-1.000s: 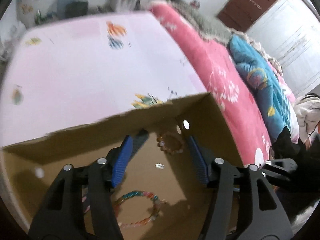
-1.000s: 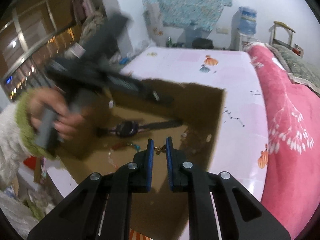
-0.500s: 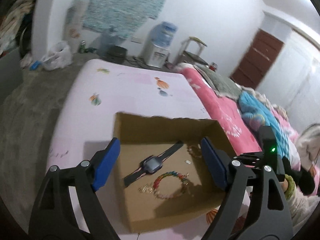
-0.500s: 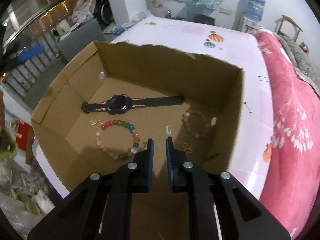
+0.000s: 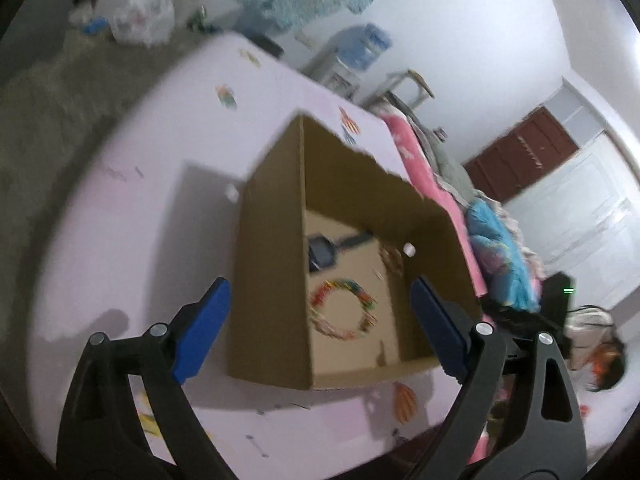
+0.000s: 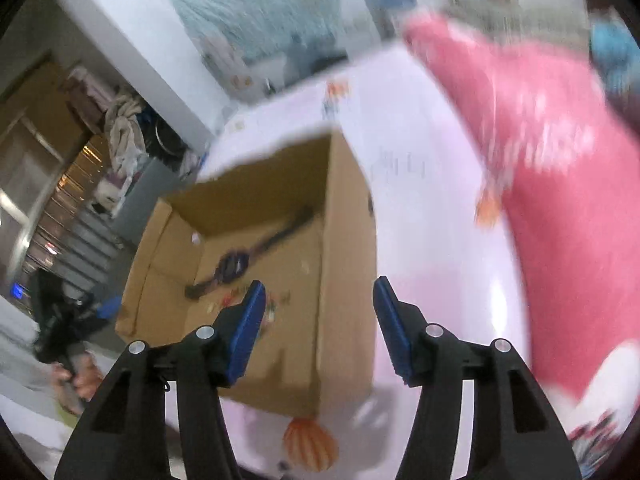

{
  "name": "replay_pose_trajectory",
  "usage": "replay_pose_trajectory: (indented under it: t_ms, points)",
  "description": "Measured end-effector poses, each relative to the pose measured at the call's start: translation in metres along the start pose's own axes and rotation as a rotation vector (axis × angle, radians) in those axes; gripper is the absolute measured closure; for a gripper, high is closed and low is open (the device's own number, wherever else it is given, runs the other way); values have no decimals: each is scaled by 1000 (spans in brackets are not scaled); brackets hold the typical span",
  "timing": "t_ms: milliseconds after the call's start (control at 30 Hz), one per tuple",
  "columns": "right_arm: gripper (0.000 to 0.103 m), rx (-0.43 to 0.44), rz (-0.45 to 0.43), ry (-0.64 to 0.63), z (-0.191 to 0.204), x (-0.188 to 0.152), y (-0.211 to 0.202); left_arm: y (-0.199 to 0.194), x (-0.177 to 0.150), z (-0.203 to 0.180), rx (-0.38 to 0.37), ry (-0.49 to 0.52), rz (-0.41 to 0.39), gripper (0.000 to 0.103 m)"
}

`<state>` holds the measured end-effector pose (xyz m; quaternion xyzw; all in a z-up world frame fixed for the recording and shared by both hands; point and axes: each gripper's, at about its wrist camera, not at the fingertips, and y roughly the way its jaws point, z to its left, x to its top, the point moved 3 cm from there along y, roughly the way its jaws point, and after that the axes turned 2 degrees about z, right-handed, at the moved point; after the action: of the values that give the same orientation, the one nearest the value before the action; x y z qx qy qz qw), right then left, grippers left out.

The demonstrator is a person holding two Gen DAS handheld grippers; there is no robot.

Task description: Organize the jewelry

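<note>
Nearest to me in the left wrist view, my left gripper (image 5: 320, 320) has its blue pads spread wide and opening further. Nothing is pinched between them; the near wall of the cardboard box (image 5: 272, 300) sits in the gap, untouched.

In the right wrist view, my right gripper (image 6: 318, 324) is also opening, its pads parted and empty, framing the right-hand wall of the same box (image 6: 344, 260) without pressing on it.

Just beyond the pads, inside the box, lies the jewelry. A multicoloured bead bracelet (image 5: 342, 310) rests flat on the box floor. Behind it lies a dark wristwatch (image 5: 322, 254), its strap stretched out toward the far wall. A paler bead bracelet (image 5: 392, 258) sits near the right inner wall, blurred. Some tiny pieces look scattered on the floor, too small to identify.

The box stands on a pale pink table (image 5: 120, 220) printed with small orange and coloured motifs. Beyond it are a pink bedspread (image 6: 560, 200), a water dispenser (image 5: 360, 46) and a brown door (image 5: 524, 152).

As I judge it, everything visible is already in the box and I am pulling clear or about to steady the box. To do this well, I would keep both sets of pads wide, lift clear of the thin walls, and avoid nudging the box, since it looks light and would slide easily.

Both views are motion-blurred. I can read no brand, label or writing anywhere.
</note>
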<state>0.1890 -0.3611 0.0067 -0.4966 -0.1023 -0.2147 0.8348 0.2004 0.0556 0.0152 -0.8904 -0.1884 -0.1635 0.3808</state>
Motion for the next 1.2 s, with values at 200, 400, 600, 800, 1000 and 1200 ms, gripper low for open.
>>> replay_pose_trajectory:
  t_ms: [200, 400, 600, 800, 1000, 1200]
  points:
    - [47, -100, 55, -105, 30, -19, 18, 22, -19, -6, -5, -32, 34, 15]
    - [46, -152, 49, -90, 34, -33, 10, 15, -34, -15, 19, -20, 29, 15]
    - [47, -169, 35, -73, 37, -59, -8, -5, -59, -20, 9, -11, 22, 15]
    - [46, -169, 6, -50, 34, -84, -13, -9, -72, -19, 37, 10, 21, 15]
    - [36, -149, -142, -52, 33, -105, -41, -36, -81, -35, 97, 108, -93, 13]
    - [27, -316, -308, -30, 24, -157, -75, -74, -106, -60, 256, 239, -239, 9]
